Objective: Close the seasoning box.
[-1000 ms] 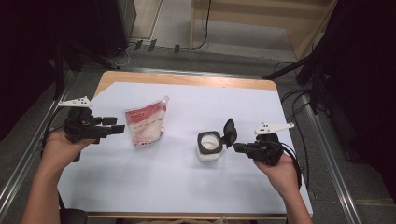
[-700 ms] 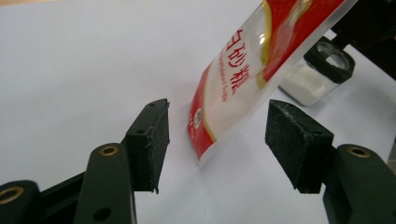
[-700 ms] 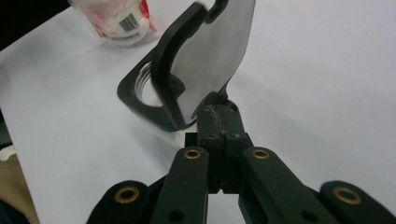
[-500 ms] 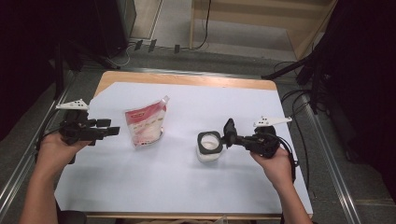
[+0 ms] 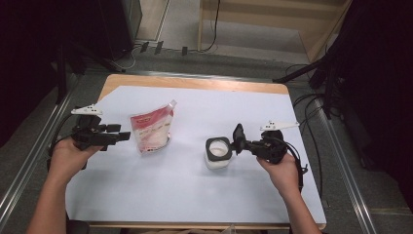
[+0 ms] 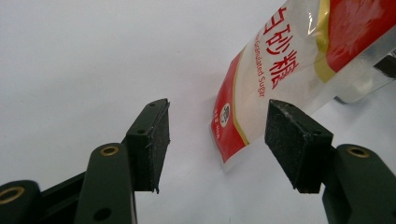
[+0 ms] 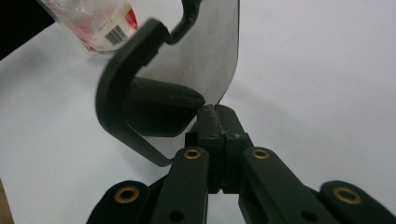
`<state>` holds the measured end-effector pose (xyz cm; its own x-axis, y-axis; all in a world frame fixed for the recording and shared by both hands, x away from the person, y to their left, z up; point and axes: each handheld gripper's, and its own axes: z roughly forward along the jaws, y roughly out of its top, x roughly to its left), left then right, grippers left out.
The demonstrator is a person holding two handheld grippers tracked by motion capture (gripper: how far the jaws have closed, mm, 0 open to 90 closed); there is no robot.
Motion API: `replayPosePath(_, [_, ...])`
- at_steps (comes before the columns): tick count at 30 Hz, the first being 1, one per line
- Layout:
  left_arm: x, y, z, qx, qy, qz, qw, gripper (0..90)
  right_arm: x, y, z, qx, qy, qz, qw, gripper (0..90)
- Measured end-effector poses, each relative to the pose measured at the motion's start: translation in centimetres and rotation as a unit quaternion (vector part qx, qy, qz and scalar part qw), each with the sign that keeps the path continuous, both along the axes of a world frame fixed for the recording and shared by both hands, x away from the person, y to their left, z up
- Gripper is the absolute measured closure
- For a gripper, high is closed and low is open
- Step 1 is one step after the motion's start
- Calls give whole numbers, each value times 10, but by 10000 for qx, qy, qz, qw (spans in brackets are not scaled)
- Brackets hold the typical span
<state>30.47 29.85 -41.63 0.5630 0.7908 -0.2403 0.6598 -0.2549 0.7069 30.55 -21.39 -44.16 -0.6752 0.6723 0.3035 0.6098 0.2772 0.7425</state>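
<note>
While the right gripper point(image 5: 237, 139) clamps the jar's point(image 5: 217, 153) flipped-up lid point(image 7: 163, 79), the left gripper point(image 6: 217, 133) gapes beside the sugar bag point(image 5: 150, 129) — jar open mid-table, bag ungrasped, pouring seemingly left.

"Granulated Sugar" and red characters "白砂糖" on the sugar bag point(image 6: 299, 60); a barcode, digits unreadable.

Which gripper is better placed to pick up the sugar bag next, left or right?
Left. The left gripper is open beside the sugar bag, bag corner between its jaws. The right gripper is shut on the jar's lid.
</note>
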Motion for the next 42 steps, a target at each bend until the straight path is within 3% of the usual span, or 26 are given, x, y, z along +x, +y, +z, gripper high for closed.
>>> replayPosePath(13, [0, -2, -1, 1, -39, -58, 10000, 413, -2, 3, 1, 11, -33, 10, 10000, 900])
replayPosePath(25, [-1, -3, 0, -36, -44, -70, 10000, 412, -4, 7, 3, 196, -53, 97, 9997, 900])
replayPosePath(36, [0, -3, -2, 1, -14, -89, 10000, 410, -6, 16, 3, 151, -120, 200, 9996, 900])
replayPosePath(42, [-1, -2, -3, -33, 6, -67, 10000, 410, -6, 24, 0, -11, -80, 312, 9995, 900])
